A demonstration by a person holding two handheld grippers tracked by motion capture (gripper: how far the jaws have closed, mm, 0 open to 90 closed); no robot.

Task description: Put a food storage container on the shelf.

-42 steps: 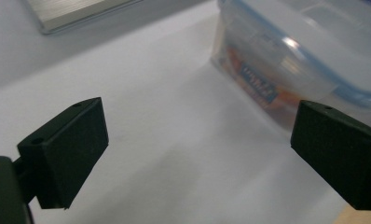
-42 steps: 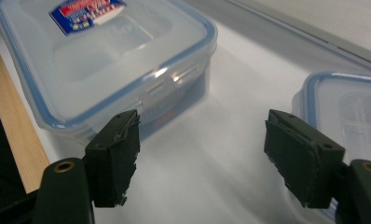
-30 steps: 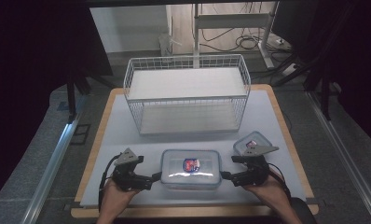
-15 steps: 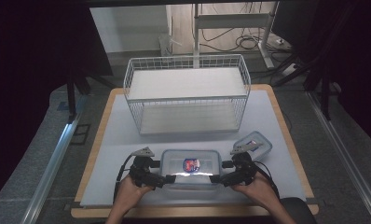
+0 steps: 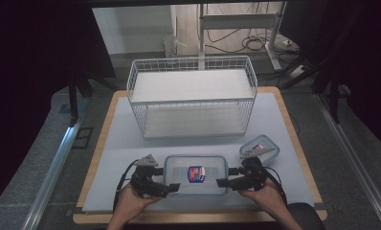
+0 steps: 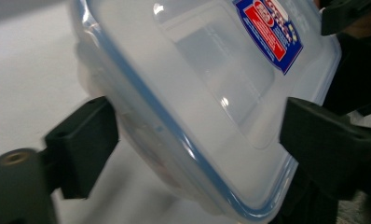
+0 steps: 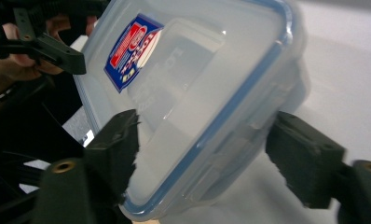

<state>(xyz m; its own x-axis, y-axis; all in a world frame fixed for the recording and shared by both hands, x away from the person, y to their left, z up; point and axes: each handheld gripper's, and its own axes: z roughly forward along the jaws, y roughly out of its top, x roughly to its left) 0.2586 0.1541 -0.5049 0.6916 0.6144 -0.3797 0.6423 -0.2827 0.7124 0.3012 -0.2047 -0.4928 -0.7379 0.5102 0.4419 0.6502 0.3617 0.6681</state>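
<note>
A large clear plastic container (image 5: 196,175) with a blue-sealed lid and a red-and-blue label lies at the table's front middle. My left gripper (image 5: 172,188) is at its front left corner and my right gripper (image 5: 224,183) at its front right corner. In the left gripper view the container's (image 6: 197,93) corner spans the gap of the left gripper (image 6: 197,140), both jaws touching it. The right gripper view shows the same: the container (image 7: 197,70) sits between the right gripper's (image 7: 202,158) jaws. Both pairs of jaws have just been closing on it.
A white wire basket (image 5: 193,115) stands behind the container in the middle of the board. A small lidded clear container (image 5: 259,149) lies just behind my right hand. The wooden board's front edge (image 5: 198,218) runs close under both wrists.
Both grippers have dropped and drawn in from beside the container to its front corners, and their jaws have closed onto it. The container itself has stayed put.
</note>
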